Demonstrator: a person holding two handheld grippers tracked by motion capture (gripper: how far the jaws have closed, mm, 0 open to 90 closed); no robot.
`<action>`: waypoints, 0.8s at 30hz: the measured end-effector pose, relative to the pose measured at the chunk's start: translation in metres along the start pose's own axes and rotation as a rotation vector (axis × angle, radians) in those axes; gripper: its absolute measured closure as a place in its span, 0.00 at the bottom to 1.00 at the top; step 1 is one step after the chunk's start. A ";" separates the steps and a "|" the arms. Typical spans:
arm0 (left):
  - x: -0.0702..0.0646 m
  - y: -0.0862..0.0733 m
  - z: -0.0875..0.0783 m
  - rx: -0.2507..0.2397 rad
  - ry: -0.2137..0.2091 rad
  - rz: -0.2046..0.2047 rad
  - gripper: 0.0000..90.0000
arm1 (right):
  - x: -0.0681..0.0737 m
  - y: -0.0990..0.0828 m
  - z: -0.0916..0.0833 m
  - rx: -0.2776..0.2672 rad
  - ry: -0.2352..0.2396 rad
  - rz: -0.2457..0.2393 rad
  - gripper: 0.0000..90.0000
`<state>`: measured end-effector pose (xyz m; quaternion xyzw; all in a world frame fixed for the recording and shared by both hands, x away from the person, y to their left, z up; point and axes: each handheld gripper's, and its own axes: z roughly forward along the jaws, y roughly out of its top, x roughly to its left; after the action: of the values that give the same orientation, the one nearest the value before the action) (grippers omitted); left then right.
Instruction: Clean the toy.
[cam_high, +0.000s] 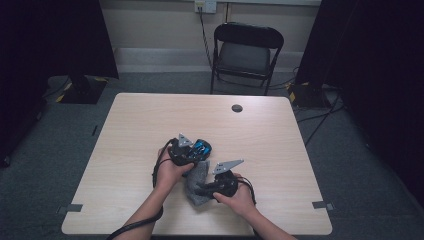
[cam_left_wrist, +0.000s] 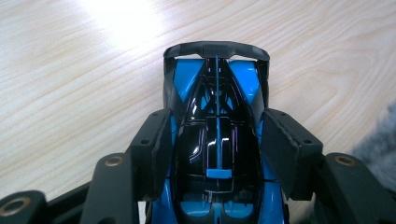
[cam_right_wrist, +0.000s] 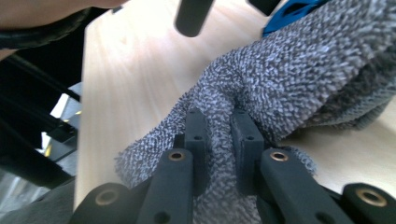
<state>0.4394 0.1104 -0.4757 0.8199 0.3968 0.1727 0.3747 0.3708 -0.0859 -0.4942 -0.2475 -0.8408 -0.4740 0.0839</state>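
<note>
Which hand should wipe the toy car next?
Probably the right. The right gripper is already pinching the grey cloth, which lies beside the toy car. The left gripper is busy clamping the car's sides, steadying it.

Glossy blue-and-black toy car (cam_left_wrist: 217, 140) beside bunched grey fuzzy cloth (cam_right_wrist: 299, 88) on table.

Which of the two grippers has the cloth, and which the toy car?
The right gripper pinches the grey cloth; the left gripper is clamped on the blue-and-black toy car.
</note>
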 end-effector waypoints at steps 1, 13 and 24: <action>0.000 0.000 0.000 0.002 0.000 0.004 0.49 | 0.000 0.000 0.000 0.000 0.000 0.000 0.88; 0.000 0.000 0.000 -0.003 -0.001 -0.006 0.49 | 0.020 -0.002 0.008 0.041 0.062 -0.040 0.88; 0.001 -0.002 -0.001 -0.012 -0.006 -0.012 0.49 | 0.012 -0.009 -0.022 0.028 0.039 -0.028 0.88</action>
<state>0.4387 0.1122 -0.4768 0.8156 0.3997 0.1704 0.3820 0.3540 -0.1038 -0.4849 -0.2255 -0.8488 -0.4682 0.0969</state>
